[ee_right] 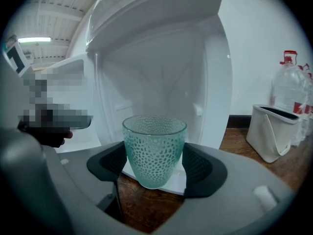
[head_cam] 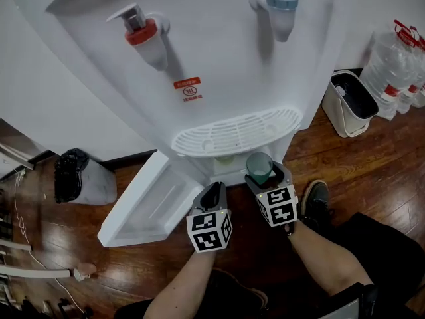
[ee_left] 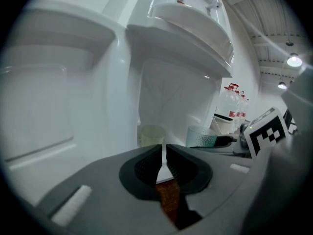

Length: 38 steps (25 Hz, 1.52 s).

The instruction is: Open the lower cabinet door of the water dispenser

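The lower cabinet door (head_cam: 149, 201) of the water dispenser (head_cam: 219, 52) is standing wide open, swinging out toward the lower left of the head view. The left gripper (head_cam: 214, 190) is hovering just right of the door's free edge, its jaws barely apart with nothing between them. The right gripper (head_cam: 267, 175) is clamping a green glass cup (head_cam: 259, 166) in front of the open cabinet.

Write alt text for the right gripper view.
A green dimpled glass cup is held in the right gripper, in front of a white water dispenser with its lower cabinet open. To the right, a white bin stands on the wooden floor, water bottles behind it.
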{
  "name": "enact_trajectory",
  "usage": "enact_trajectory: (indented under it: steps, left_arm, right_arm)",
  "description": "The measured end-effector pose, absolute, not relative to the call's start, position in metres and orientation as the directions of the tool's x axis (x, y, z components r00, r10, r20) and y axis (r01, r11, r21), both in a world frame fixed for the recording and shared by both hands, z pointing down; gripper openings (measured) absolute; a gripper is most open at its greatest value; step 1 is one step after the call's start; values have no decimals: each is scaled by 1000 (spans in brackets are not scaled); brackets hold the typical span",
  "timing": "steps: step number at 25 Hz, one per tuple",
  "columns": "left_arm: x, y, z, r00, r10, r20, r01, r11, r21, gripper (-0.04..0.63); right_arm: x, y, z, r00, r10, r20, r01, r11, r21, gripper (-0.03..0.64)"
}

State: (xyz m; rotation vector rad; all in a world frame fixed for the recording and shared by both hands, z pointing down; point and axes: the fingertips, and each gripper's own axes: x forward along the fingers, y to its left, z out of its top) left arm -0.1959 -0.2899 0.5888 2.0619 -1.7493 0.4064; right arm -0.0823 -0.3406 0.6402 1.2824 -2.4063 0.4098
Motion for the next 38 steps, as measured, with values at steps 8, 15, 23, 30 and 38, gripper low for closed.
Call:
enact_trajectory:
  steps: [8,15,23,30,38]
  left_arm:
    - [-184,-296,614,188,-850,493,-981,-136,140,86]
    - [-187,-310,626,162,-843,513,-985,-111,130,86]
    - [-194,-313,637,141,-847,512,-989,-96,114,84]
    - [-198,-327,628,103,-886,452,-994,-74,81,84]
    - [-199,-327,638,136,-888,439,-991,-129,46,84]
  right_arm:
    - [-87,-363,658,-491,-741,458,-850,523,-65,356]
    - [-94,-383,670,-494,-737,462,-852,517,-85,354]
    - [-100,-399,672,-470,-777,418,-872,483,-80,354]
    - [-104,-410,672,-450,-802,392,-883,465,-64,354]
    - [-110,-421,675,-438,-813,383,-887,460,-39,354]
